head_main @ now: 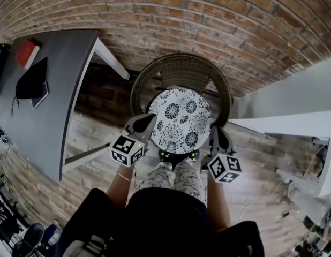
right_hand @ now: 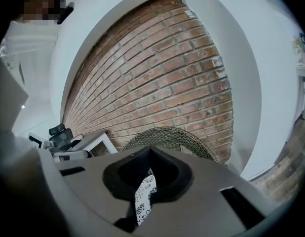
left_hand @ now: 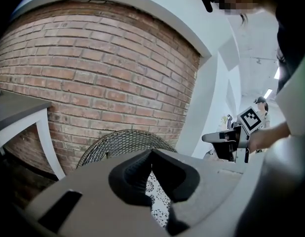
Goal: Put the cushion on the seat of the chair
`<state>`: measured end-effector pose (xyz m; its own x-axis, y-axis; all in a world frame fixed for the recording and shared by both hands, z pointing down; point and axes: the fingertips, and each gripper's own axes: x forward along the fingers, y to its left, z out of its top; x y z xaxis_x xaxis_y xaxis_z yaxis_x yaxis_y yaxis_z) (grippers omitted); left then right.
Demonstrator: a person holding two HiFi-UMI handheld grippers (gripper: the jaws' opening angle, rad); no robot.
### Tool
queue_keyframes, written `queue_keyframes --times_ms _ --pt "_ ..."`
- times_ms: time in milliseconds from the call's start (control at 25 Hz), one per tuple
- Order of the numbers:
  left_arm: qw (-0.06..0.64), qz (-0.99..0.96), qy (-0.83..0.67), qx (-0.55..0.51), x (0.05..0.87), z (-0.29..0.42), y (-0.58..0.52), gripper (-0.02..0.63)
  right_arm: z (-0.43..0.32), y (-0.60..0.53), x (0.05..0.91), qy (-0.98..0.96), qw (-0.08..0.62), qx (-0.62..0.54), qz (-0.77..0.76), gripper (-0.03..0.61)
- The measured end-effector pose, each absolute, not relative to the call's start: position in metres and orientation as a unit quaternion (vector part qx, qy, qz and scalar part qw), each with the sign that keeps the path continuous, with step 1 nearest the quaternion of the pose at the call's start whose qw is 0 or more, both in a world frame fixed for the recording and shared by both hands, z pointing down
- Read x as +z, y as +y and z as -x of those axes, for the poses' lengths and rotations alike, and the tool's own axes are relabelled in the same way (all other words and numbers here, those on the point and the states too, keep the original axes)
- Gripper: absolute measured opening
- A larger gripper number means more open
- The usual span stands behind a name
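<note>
Left gripper (head_main: 145, 123) and right gripper (head_main: 219, 135) clamp opposite edges of the round black-and-white floral cushion (head_main: 180, 119), probably light, soft and sag-prone, so two-sided edge grips suit it.

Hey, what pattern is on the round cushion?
The cushion is white with black flower-like medallions all over. It shows best in the head view.

We hold left tool (head_main: 149, 121) and right tool (head_main: 215, 131) ahead, forearms forward, both tipped slightly down, each tool's jaws pinched on the cushion (head_main: 181, 119) edge.
</note>
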<state>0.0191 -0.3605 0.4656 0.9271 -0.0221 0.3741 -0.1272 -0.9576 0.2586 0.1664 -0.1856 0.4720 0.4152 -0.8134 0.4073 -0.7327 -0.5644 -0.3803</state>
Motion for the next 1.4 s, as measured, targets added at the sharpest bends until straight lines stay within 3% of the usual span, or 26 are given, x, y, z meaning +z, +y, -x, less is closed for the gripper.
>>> queue_keyframes --times_ms 1400 --pt "0.086 -0.992 -0.03 0.087 0.32 -0.001 -0.364 0.005 -0.147 -0.205 0.333 0.511 0.075 -0.167 0.84 0.0"
